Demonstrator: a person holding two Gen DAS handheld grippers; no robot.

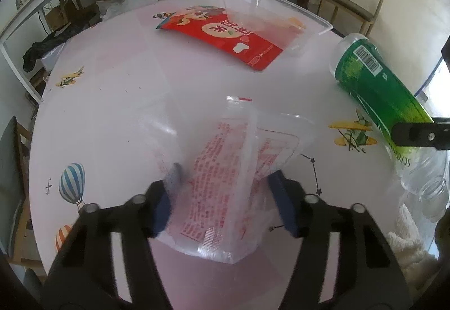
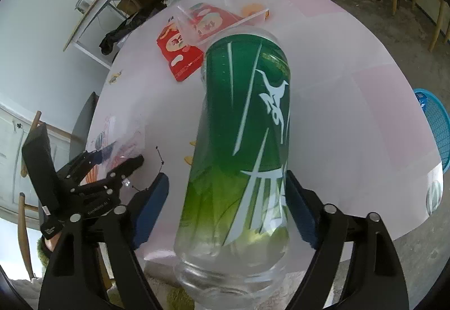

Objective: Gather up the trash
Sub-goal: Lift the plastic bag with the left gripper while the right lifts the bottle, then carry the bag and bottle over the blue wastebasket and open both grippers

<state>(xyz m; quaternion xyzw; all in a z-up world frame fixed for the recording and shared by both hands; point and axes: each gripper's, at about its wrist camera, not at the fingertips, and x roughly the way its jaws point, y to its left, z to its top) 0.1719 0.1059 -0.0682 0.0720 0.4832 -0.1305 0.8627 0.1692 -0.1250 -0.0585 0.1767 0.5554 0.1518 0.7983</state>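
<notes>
Round table (image 1: 112, 90) with pink printed cloth; clear plastic bin (image 1: 281, 14) at far edge, red snack packet (image 1: 225, 37) beside it. Right gripper (image 2: 225, 208) straddled green-labelled bottle (image 2: 244, 124); right pad touched, left pad stood off, so not clamped. Left gripper (image 1: 225, 197) had clear printed wrapper (image 1: 225, 177) between its jaws, contact unclear. Risk: bottle rolls free if lifted before closing; limp wrapper slips from weak pinch

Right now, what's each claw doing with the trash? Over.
Left gripper straddles clear printed wrapper on the table. Right gripper around green-labelled bottle, gap on one side. Red packet half under clear bin. Nothing blocking.
</notes>
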